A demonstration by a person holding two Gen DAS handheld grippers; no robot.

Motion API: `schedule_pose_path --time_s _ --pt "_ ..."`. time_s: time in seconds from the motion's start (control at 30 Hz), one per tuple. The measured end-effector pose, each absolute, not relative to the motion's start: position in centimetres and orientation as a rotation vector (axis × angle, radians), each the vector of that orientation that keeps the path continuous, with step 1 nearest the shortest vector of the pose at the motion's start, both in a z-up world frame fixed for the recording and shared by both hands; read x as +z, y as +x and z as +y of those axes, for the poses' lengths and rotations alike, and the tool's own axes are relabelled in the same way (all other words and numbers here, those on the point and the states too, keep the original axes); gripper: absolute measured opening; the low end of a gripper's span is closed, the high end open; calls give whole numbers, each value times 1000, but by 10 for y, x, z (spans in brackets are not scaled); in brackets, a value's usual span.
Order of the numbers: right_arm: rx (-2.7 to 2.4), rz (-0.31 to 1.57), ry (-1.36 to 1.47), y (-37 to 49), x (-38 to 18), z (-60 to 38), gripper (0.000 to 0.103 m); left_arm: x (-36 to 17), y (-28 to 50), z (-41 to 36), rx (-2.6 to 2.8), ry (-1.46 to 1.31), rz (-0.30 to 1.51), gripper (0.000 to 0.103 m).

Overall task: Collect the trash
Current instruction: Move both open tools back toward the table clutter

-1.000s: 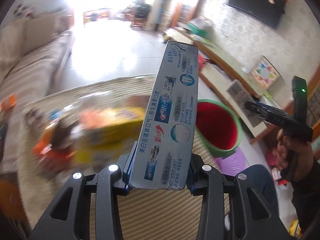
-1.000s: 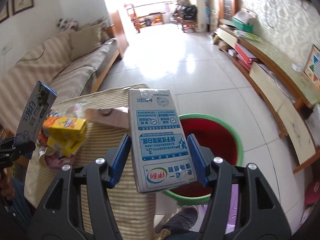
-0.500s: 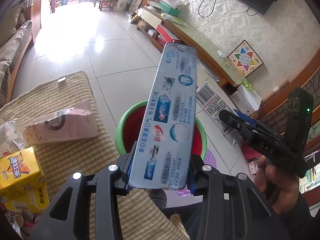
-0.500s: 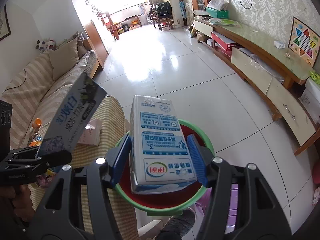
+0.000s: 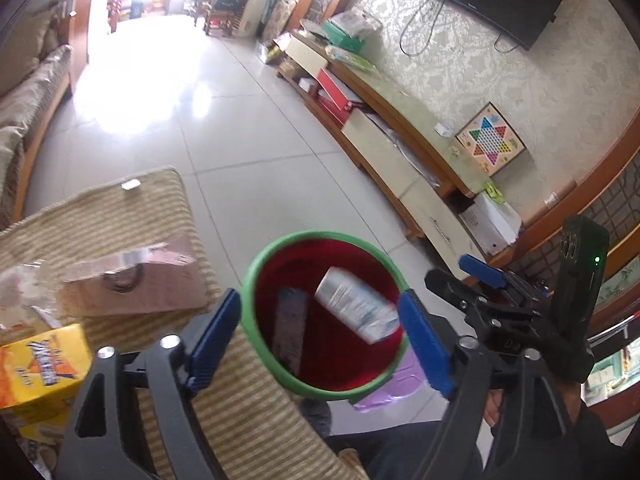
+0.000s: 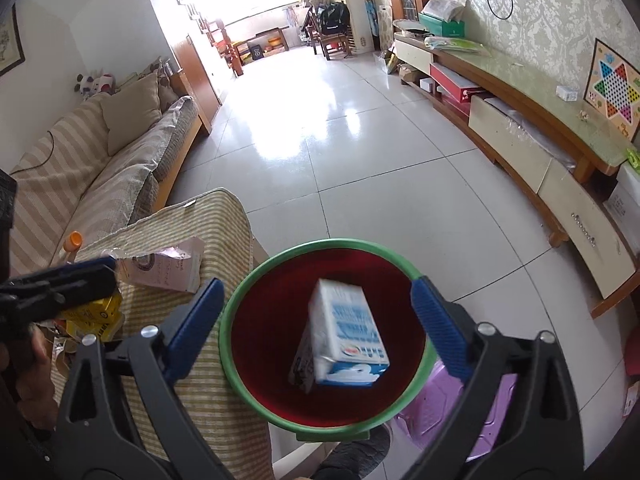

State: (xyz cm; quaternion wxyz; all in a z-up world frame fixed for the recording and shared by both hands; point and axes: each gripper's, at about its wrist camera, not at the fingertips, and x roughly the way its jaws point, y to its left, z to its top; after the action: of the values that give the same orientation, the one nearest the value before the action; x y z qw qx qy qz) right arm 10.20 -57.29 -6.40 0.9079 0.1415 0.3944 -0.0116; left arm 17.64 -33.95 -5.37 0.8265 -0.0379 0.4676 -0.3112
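Note:
A red bucket with a green rim [image 5: 256, 280] [image 6: 232, 312] stands on the floor beside the table. My left gripper [image 5: 320, 328] is open and empty above it. My right gripper [image 6: 316, 320] is open and empty above it too, and shows at the right of the left wrist view [image 5: 452, 280]. A blue-and-white milk carton [image 6: 348, 340] [image 5: 356, 308] is blurred inside the bucket. The toothpaste box [image 5: 290, 328] lies in the bucket next to it.
The table has a striped cloth [image 5: 120, 208] [image 6: 208, 232]. On it lie a torn pink carton [image 5: 132, 284] [image 6: 168, 268], a yellow box [image 5: 36, 372] [image 6: 96, 312] and a clear wrapper [image 5: 20, 280]. A purple stool [image 6: 436, 408] stands by the bucket. A sofa [image 6: 100, 160] is left, a TV bench [image 6: 520, 120] right.
Both grippers have opened over the bucket. The toothpaste box has left my left gripper and the milk carton my right; both are now in the bucket.

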Motion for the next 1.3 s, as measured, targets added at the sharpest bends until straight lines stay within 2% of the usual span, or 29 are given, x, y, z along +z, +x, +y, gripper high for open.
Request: schedule_pose_path --time_s 0.03,0.07,0.4,0.9,1.07,1.3 --pt "-29 822 285 101 -63 -569 99 -48 175 -334 -649 -77 978 94" --pt "-34 832 281 102 -61 -565 99 -42 172 -325 -638 -70 960 95" --pt "-12 829 226 77 -27 -486 99 -12 133 -244 -519 -18 925 95" --pt "236 799 90 74 -8 -341 99 -7 60 -69 -289 -96 872 95" --pt "258 820 -93 87 -23 -291 99 -18 47 -23 -210 -151 874 95" --pt "264 769 -447 95 -52 -227 99 -32 47 1 -156 -203 889 95"
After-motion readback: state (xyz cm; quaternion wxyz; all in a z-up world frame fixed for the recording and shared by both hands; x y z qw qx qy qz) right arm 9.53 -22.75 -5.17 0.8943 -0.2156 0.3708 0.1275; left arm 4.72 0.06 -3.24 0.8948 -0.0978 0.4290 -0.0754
